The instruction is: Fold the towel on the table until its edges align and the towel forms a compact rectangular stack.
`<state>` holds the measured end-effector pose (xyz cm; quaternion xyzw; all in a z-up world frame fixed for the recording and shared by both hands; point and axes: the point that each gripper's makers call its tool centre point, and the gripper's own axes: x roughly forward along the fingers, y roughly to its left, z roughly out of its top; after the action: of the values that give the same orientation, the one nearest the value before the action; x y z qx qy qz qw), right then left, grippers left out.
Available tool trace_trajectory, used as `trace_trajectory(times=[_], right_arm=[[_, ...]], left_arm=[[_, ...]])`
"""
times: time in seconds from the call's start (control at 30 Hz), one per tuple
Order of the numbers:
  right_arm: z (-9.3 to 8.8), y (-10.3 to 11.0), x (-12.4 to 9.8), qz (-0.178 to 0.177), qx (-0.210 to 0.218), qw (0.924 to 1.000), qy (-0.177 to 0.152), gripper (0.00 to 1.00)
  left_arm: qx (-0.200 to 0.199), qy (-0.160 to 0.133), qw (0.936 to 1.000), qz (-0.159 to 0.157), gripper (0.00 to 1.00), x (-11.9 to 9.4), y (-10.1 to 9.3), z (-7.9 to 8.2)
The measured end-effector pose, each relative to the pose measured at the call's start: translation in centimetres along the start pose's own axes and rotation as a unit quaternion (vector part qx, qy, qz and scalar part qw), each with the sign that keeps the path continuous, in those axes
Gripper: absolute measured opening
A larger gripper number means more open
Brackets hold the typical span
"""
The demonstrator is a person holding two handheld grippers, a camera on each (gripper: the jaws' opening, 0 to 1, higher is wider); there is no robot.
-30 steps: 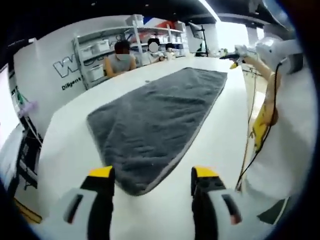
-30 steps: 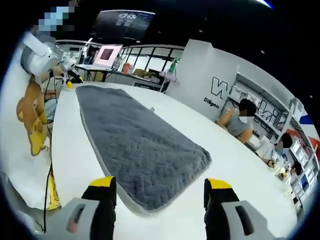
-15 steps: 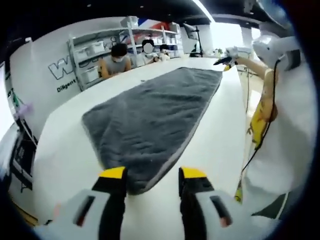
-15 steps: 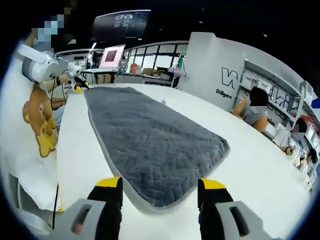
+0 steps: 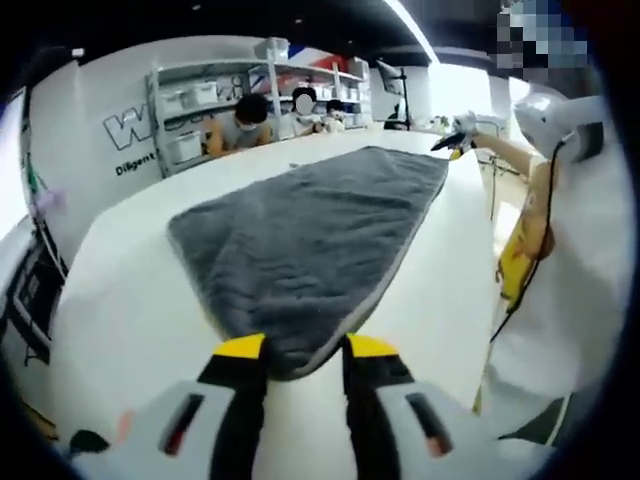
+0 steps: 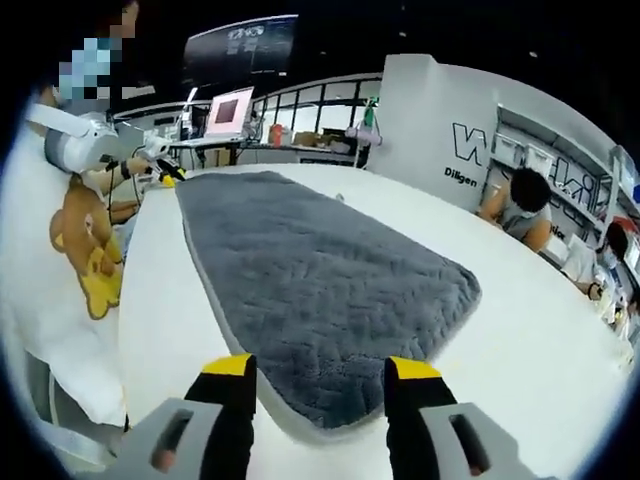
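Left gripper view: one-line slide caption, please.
Left hand-held gripper straddles the near corner of the flat grey towel on the white table.

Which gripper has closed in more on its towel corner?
The left gripper: its jaws nearly pinch the towel corner; the right gripper brackets its corner wider.

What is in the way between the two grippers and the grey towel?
Nothing visible is. The left gripper sits right at one corner of the flat grey towel, and the right gripper at another corner. Only bare white table lies around the towel.
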<state>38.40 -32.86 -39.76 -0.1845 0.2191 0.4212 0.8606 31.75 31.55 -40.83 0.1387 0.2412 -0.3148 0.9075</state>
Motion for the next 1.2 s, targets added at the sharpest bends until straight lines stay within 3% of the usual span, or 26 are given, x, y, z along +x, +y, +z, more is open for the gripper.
trace_trajectory(times=[0.5,0.6,1.0,1.2], right_arm=[[-1.0,1.4,0.0,0.039,0.017,0.9990,0.014,0.51],[-2.2,1.1,0.0,0.033,0.017,0.9986,0.037,0.48],[-2.1,0.5,0.4,0.025,0.029,0.9992,0.007,0.28],[-2.1,0.1,0.2,0.020,0.027,0.9994,-0.008,0.13]], left_arm=[[-0.007,-0.009,0.9999,-0.005,0.26,0.2,-0.1,0.1],[-0.006,-0.009,0.9999,-0.005,0.26,0.2,-0.2,0.1],[0.006,0.007,1.0000,0.003,0.22,0.1,-0.4,0.0],[0.010,0.016,0.9998,0.006,0.20,0.1,-0.5,0.0]])
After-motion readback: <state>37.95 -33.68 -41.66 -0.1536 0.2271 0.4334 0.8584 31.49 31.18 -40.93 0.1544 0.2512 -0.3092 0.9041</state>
